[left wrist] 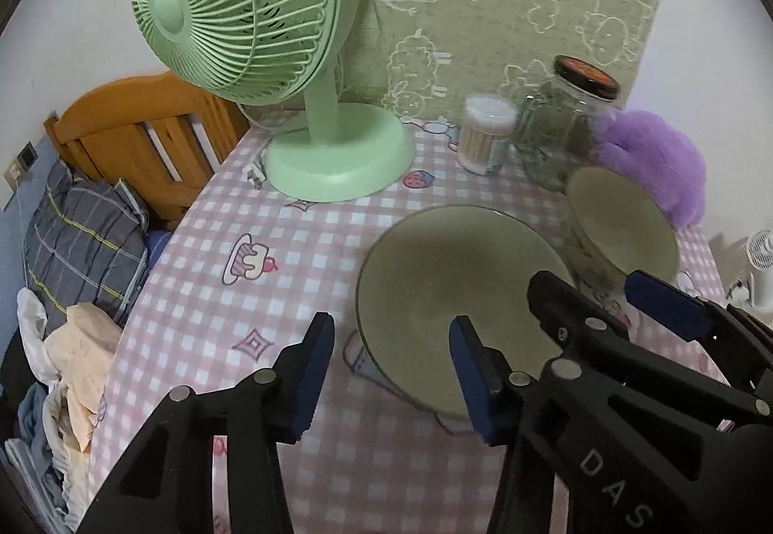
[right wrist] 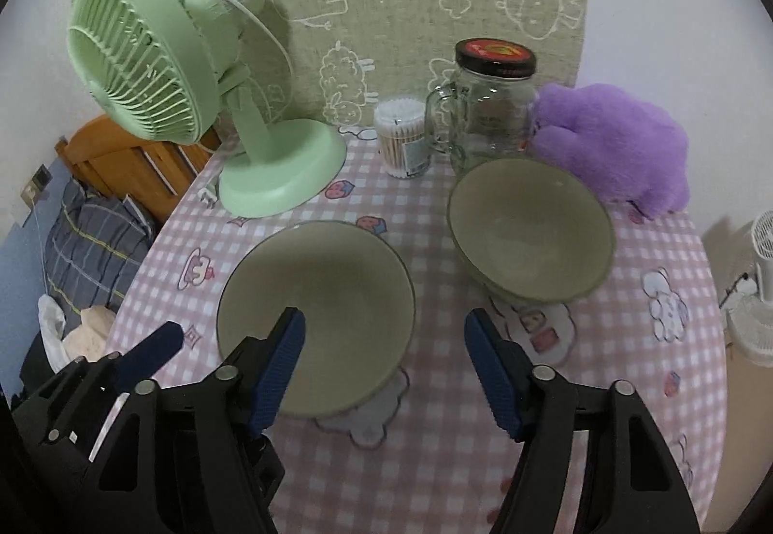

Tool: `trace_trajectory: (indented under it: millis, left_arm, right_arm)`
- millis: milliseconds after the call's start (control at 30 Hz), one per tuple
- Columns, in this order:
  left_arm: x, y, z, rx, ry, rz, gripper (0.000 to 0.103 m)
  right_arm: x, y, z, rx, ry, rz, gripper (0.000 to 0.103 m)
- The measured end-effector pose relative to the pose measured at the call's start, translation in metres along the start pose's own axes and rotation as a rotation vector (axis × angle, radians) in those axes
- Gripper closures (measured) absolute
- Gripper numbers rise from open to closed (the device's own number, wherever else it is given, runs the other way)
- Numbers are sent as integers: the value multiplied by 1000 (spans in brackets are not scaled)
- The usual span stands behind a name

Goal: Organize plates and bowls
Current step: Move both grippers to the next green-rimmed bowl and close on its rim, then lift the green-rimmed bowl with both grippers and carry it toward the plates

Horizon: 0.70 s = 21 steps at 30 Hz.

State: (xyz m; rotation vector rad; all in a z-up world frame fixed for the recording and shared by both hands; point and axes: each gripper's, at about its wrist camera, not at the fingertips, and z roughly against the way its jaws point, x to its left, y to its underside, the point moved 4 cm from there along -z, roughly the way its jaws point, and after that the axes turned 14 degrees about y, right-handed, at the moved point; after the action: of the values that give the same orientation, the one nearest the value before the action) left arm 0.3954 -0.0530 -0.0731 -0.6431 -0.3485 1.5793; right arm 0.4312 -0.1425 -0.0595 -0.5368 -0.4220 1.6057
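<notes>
Both hand-held grippers are above the tabletop's near edge, angled down. Left hand-held gripper (left wrist: 391, 374): jaws apart, nothing between the pads, its right finger over the near rim of the plate (left wrist: 454, 288). Right hand-held gripper (right wrist: 384, 372): jaws apart, empty, over the gap between plate and bowl (right wrist: 529, 234).

Plate sits mid-tabletop, toward the near edge. Bowl is just beside it on the right, nearer the far edge, not touching.

Far edge, left to right: green fan (right wrist: 193, 99), cotton swab tub (right wrist: 403, 138), glass jar (right wrist: 488, 109), purple plush (right wrist: 613, 143).
</notes>
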Motion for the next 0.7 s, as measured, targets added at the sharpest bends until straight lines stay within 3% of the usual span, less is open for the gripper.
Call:
trace_trajectory:
  millis: [333,500,700]
  left_arm:
    - [14,-11,-34,17,-50,20,65]
    - [14,-11,-44,24,-48,24,82]
    - [14,-12,-47,14,-74,1,86]
  right_arm:
    - [10,-11,-40,38,7,10,63]
    - [7,-11,-52,42,32,7,77]
    - [8,-10,-58,41,51,9,81]
